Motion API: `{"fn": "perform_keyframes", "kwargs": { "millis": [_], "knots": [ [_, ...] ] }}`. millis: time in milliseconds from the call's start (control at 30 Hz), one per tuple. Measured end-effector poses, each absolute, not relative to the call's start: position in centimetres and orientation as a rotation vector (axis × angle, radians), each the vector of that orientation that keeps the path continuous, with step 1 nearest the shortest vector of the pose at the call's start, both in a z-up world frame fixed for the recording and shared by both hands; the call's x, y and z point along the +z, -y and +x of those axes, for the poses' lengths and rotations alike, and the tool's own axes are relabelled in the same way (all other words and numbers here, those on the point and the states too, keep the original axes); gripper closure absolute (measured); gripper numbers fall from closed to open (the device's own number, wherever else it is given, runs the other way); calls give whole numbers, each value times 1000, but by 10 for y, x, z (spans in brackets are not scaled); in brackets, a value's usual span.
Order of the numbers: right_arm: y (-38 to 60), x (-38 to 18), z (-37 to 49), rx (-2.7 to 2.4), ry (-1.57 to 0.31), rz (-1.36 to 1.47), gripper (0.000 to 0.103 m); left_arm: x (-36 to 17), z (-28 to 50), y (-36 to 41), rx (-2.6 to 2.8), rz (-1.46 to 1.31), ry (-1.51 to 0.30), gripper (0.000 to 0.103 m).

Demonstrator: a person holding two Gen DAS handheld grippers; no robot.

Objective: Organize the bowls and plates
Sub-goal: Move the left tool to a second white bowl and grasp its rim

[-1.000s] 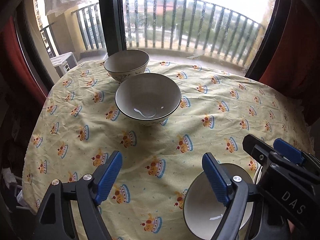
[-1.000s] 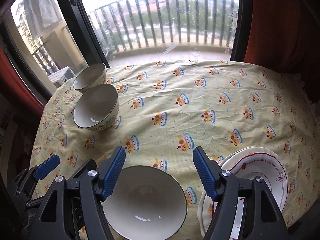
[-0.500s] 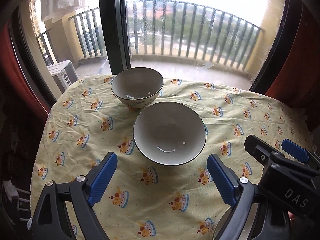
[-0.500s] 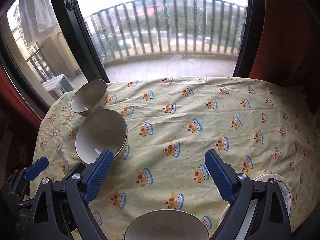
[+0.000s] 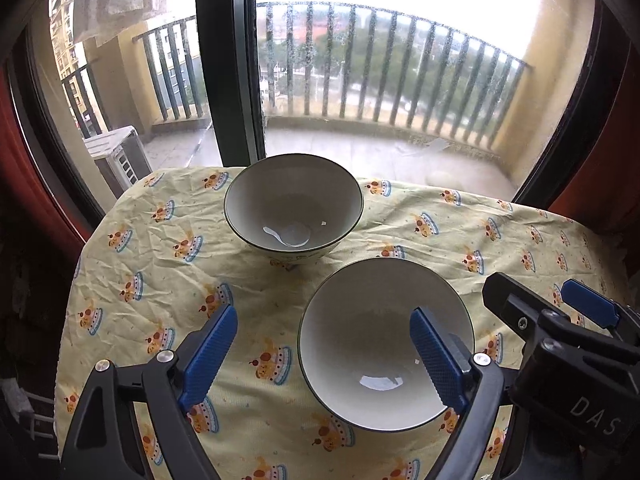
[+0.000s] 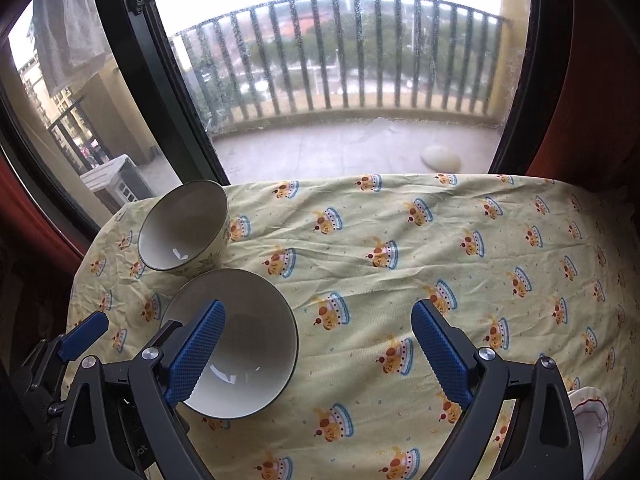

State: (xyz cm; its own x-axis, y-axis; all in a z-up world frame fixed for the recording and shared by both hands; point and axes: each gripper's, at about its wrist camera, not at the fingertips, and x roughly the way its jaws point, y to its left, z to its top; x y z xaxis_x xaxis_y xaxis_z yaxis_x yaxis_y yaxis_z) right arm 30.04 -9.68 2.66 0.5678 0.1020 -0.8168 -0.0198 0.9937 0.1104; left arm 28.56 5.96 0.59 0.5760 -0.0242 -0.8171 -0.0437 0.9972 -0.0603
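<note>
**Both grippers slide past the third bowl toward the window**

Since a second ago both grippers have travelled up the table: the bowl that lay under the right gripper has dropped out of frame, and the plate [image 6: 592, 424] is now a sliver at lower right. The left gripper [image 5: 324, 354] is wide, its jaws closing slightly; its right pad overlaps the near bowl [image 5: 372, 344] in the picture, without pressing it. The far bowl [image 5: 294, 204] sits at centre, near the window. The right gripper [image 6: 320, 350] gapes wide over bare cloth [image 6: 400, 240], holding nothing.
</note>
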Motion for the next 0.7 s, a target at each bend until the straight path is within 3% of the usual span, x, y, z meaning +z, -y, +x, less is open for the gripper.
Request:
{"fn": "perform_keyframes", "kwargs": {
  "millis": [300, 433, 567, 700],
  "knots": [
    [79, -2, 323, 22, -967, 38, 7, -24, 307, -67, -5, -79, -993, 26],
    [76, -16, 329, 12, -1000, 38, 13, -36, 312, -68, -11, -96, -1023, 40],
    [70, -26, 334, 32, -1029, 46, 44, -44, 315, -69, 3, -85, -1039, 64],
    [66, -35, 337, 58, -1066, 69, 69, -49, 317, -68, -17, -84, -1051, 70]
  ]
}}
